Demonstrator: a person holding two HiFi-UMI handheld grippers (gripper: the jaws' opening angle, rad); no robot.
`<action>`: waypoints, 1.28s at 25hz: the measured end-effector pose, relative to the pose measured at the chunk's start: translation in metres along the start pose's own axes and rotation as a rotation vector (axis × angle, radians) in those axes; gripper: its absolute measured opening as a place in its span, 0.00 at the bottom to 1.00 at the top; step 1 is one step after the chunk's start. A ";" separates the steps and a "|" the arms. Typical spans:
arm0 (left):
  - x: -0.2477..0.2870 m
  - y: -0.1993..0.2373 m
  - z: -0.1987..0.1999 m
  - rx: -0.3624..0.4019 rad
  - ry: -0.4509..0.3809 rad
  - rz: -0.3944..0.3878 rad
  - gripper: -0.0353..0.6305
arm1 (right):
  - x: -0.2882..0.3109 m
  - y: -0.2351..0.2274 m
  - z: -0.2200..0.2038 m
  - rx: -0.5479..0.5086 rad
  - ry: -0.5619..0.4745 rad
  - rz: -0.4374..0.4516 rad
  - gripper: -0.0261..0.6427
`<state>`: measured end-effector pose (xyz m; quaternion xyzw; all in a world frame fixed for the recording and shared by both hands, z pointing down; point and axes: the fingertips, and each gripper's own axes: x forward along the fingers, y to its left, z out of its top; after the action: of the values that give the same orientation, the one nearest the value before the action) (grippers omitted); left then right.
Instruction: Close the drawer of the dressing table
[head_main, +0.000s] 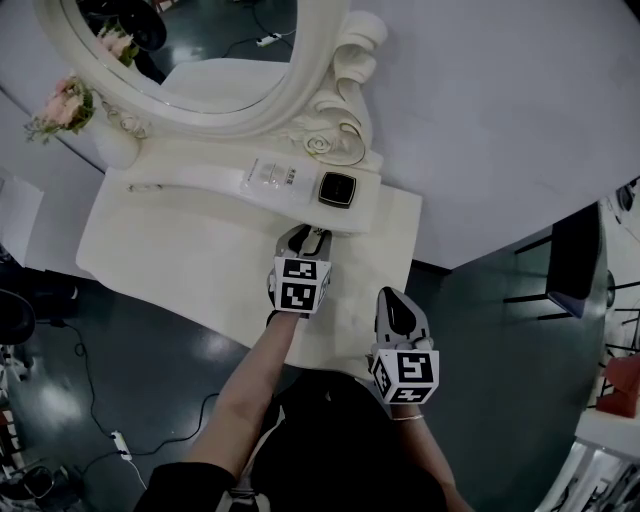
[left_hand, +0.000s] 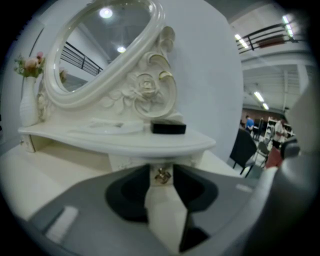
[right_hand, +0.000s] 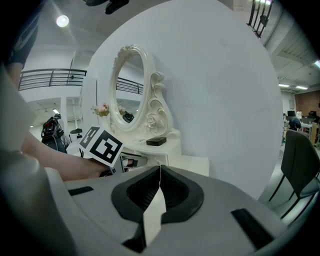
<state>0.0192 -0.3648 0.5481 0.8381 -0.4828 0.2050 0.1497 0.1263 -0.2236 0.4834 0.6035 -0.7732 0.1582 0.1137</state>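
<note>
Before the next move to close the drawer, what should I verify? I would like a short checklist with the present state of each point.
1. Left gripper lined up with the gold knob: ok, the knob sits between its jaws.
2. Jaws closed on the knob: not ok, gaps show on both sides.
3. Drawer pushed fully in: cannot tell.
4. Right gripper out of the way: ok, shut, empty, held back.
5. Black box away from the left gripper: ok.
</note>
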 end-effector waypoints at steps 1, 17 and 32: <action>0.000 -0.001 0.000 0.001 0.000 -0.001 0.28 | 0.000 -0.001 0.000 0.000 -0.001 -0.001 0.05; -0.053 -0.012 -0.001 0.002 -0.050 0.011 0.19 | -0.013 0.009 0.005 -0.013 -0.039 0.008 0.05; -0.117 -0.014 0.001 -0.020 -0.125 0.039 0.12 | -0.034 0.015 0.000 -0.031 -0.049 0.009 0.05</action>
<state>-0.0211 -0.2707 0.4894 0.8382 -0.5096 0.1501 0.1234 0.1196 -0.1899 0.4695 0.6019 -0.7807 0.1320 0.1035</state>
